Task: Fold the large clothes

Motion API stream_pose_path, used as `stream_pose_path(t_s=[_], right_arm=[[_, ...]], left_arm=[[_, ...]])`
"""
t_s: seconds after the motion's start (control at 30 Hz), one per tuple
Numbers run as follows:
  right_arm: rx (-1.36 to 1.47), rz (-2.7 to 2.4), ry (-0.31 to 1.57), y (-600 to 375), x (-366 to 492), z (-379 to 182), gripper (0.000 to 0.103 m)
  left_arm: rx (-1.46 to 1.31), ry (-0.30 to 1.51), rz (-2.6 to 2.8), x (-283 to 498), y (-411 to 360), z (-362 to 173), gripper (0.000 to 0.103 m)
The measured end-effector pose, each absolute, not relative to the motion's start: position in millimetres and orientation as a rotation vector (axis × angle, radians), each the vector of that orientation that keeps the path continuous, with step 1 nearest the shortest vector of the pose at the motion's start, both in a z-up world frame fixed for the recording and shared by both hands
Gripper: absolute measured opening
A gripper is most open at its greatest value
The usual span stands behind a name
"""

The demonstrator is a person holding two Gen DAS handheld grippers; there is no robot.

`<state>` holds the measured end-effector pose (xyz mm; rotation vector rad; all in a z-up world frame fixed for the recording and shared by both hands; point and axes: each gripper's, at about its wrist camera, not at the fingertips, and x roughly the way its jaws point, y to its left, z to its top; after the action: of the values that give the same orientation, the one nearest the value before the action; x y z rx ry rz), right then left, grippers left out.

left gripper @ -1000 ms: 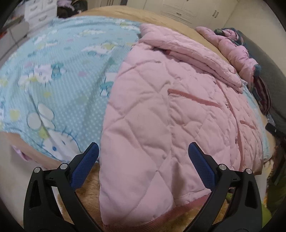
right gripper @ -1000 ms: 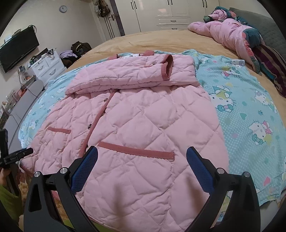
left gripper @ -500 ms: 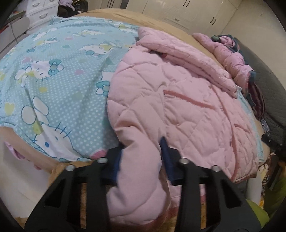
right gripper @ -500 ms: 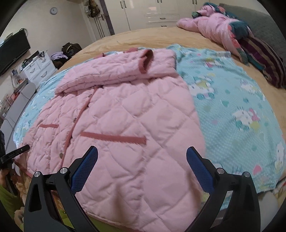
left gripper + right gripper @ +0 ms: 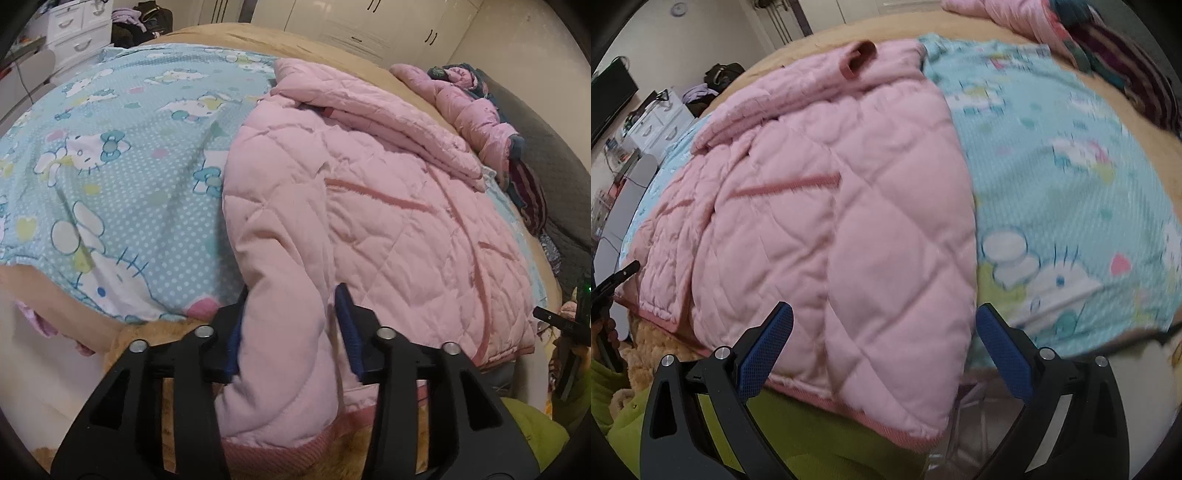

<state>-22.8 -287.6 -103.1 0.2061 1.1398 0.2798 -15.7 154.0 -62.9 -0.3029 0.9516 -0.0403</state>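
Observation:
A large pink quilted jacket [image 5: 369, 206] lies spread on a bed, its sleeves folded across the top. My left gripper [image 5: 291, 325] is shut on a bunched fold at the jacket's lower left hem corner. In the right wrist view the same jacket [image 5: 831, 206] fills the middle. My right gripper [image 5: 884, 339] is open, its blue pads on either side of the jacket's lower right hem corner, which hangs over the bed edge.
A light-blue cartoon-print sheet [image 5: 110, 155] lies under the jacket on a tan bedspread [image 5: 288, 40]. Another pink jacket and striped clothes [image 5: 476, 110] are piled at the bed's far side. White drawers [image 5: 77, 33] stand beyond the bed. Green clothing [image 5: 798, 435] is below the hem.
My left gripper closed on the jacket's lower left hem corner. My right gripper moved down and toward the lower right hem corner, staying open.

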Motion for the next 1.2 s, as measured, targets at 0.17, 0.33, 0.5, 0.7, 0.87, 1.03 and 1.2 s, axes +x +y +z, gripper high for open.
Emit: stream_pose_path(t_s=[0.17,0.33,0.5,0.7,0.87,1.03,1.2], right_arm=[[0.211,0.294,1.237,-287.4,-30.0,-125.3,0.099],[0.195,0.329,1.234,-282.1,-43.8,-124.9,0.087],[0.146,0.341,1.238,-285.8,-54.4,-119.3,0.048],[0.202,0.486,1.106,-302.4,-57.5,-70.1,0.020],[0.311,0.560,0.943,-313.2,-45.3,-30.0,0.018],[0.368,0.593,0.838,-315.8,-27.5,-7.2,0.018],[0.371,0.592,0.730,-311.8,-8.2,16.4,0.018]], left_arm=[[-0.244,0.967,-0.009,-19.3,149.4,-65.1,0.044],[-0.224,0.972,-0.001,-20.7,147.9,-67.0,0.045],[-0.247,0.970,-0.001,-26.7,150.5,-65.9,0.039],[-0.256,0.909,-0.024,-32.5,144.8,-52.3,0.018],[-0.273,0.822,-0.051,-30.7,143.4,-21.9,0.013],[-0.248,0.751,-0.065,-20.3,135.5,9.5,0.013],[-0.205,0.711,-0.066,-8.1,124.4,29.8,0.012]])
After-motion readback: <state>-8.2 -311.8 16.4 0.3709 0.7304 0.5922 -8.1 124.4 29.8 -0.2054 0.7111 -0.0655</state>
